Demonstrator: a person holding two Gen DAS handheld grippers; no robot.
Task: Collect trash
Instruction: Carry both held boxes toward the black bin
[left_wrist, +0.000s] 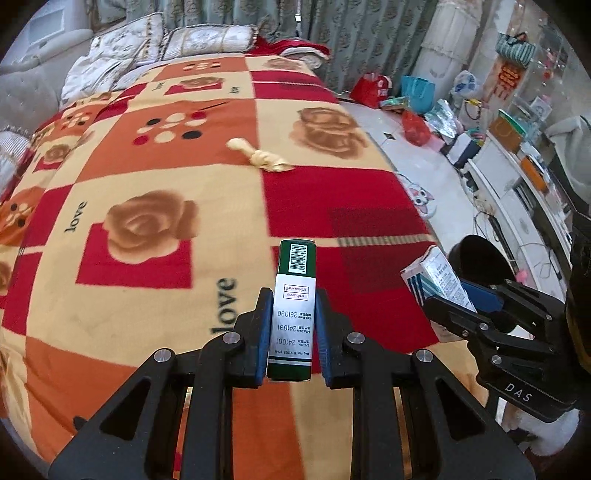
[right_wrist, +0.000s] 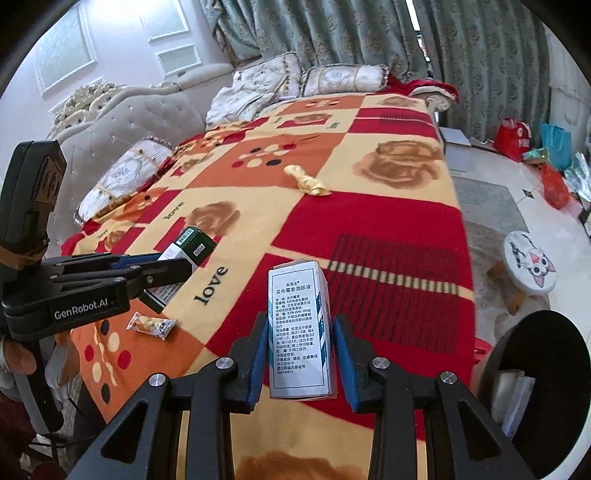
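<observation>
Left gripper (left_wrist: 291, 332) squeezing green box (left_wrist: 293, 295), right gripper (right_wrist: 301, 354) squeezing white eye-drop box (right_wrist: 299, 332); light, crushable, best held by flat sides

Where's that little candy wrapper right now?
In the right wrist view, the wrapper lies on the blanket at lower left, just below the left gripper holding the green box.

Blanket (right_wrist: 388, 206) open ahead; yellow wrapper (right_wrist: 308, 181) mid-bed, snack packet (right_wrist: 151, 325) near-left.
</observation>
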